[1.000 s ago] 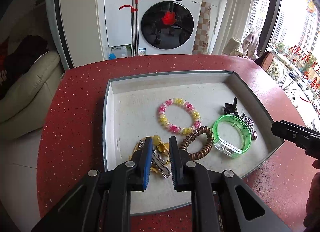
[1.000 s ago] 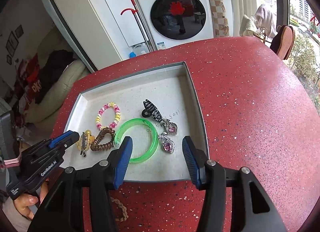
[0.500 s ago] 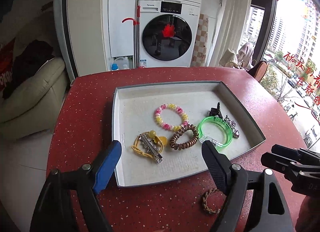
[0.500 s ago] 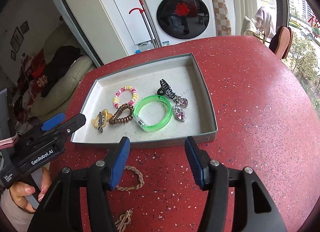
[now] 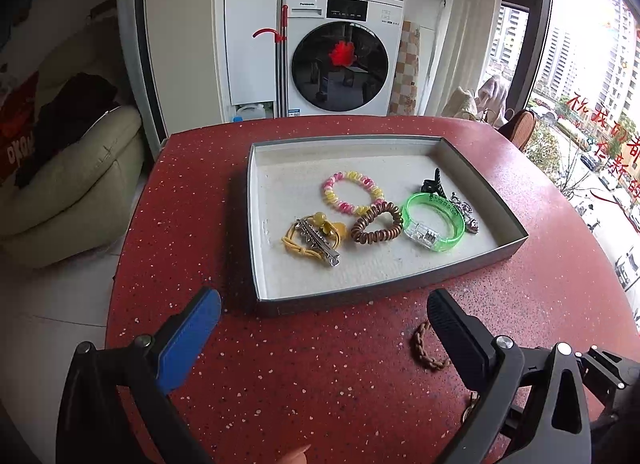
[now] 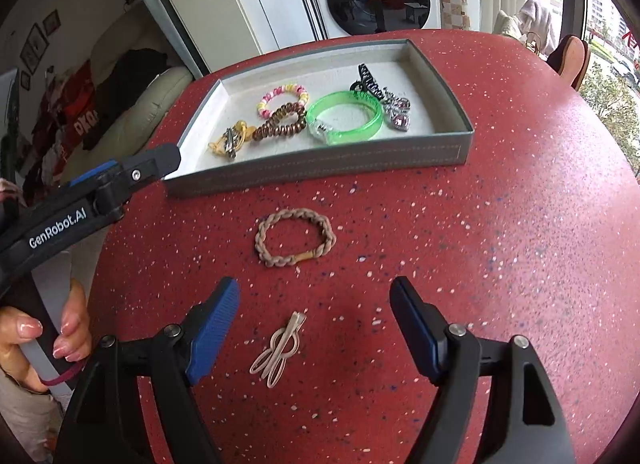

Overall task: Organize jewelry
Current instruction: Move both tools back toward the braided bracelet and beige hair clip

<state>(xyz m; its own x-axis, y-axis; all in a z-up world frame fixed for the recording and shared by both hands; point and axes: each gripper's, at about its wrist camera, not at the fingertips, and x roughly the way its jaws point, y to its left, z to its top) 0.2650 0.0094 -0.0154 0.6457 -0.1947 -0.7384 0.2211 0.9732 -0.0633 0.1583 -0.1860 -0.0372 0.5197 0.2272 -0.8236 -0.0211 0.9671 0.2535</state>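
A grey tray [image 5: 352, 296] [image 6: 320, 174] on the red table holds a pink-yellow bead bracelet [image 5: 352, 192], a brown coil hair tie [image 5: 376, 228], a green bangle [image 5: 434, 222], a yellow tie with a silver clip [image 5: 314, 240], a black claw clip [image 5: 434, 184] and heart charms [image 6: 398, 114]. A braided tan bracelet [image 6: 295, 237] and a beige hair clip [image 6: 280, 350] lie on the table in front of the tray. My left gripper [image 5: 324, 328] is open and empty before the tray. My right gripper [image 6: 316, 324] is open and empty, above the beige clip.
The table is round, with its edge near on the left and right. A beige sofa [image 5: 68, 184] stands left of it. A washing machine [image 5: 340, 52] stands behind. Windows are at the right.
My left gripper has opened, left the silver clip on the yellow tie in the tray and pulled back. My right gripper has also pulled back, bringing the braided bracelet and beige clip into view.
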